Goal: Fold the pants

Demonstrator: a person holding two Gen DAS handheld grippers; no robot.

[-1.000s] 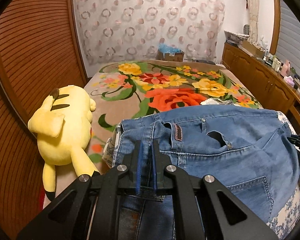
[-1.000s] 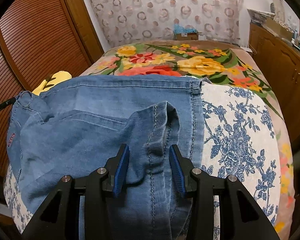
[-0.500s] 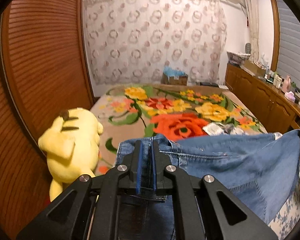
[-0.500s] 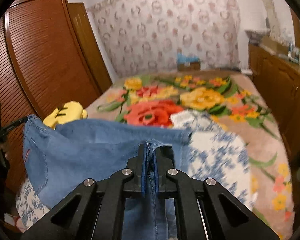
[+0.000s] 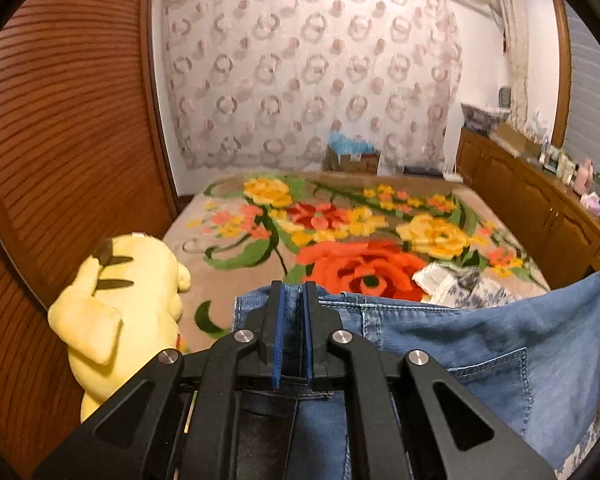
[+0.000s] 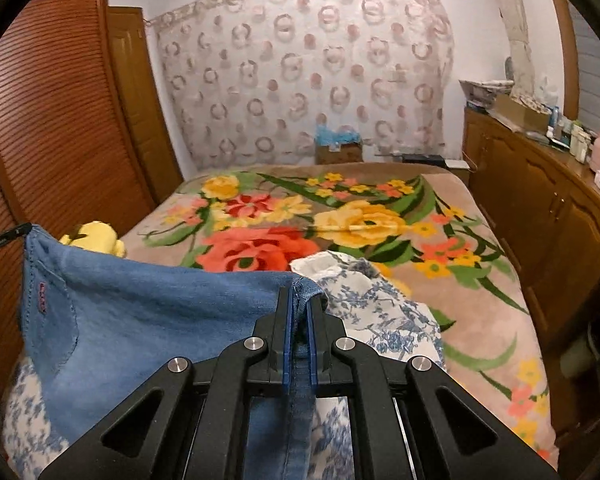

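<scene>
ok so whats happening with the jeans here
A person is folding blue jeans with two handheld grippers. The left gripper is clamped on one end of the upper edge, the right gripper on the other, and the denim hangs stretched between them above the floral blanket. A yellow plush toy lies alongside.

Both wrist views close over jeans [image 5: 480, 344], facing curtain wall; share floral bed [image 6: 380, 216].
</scene>
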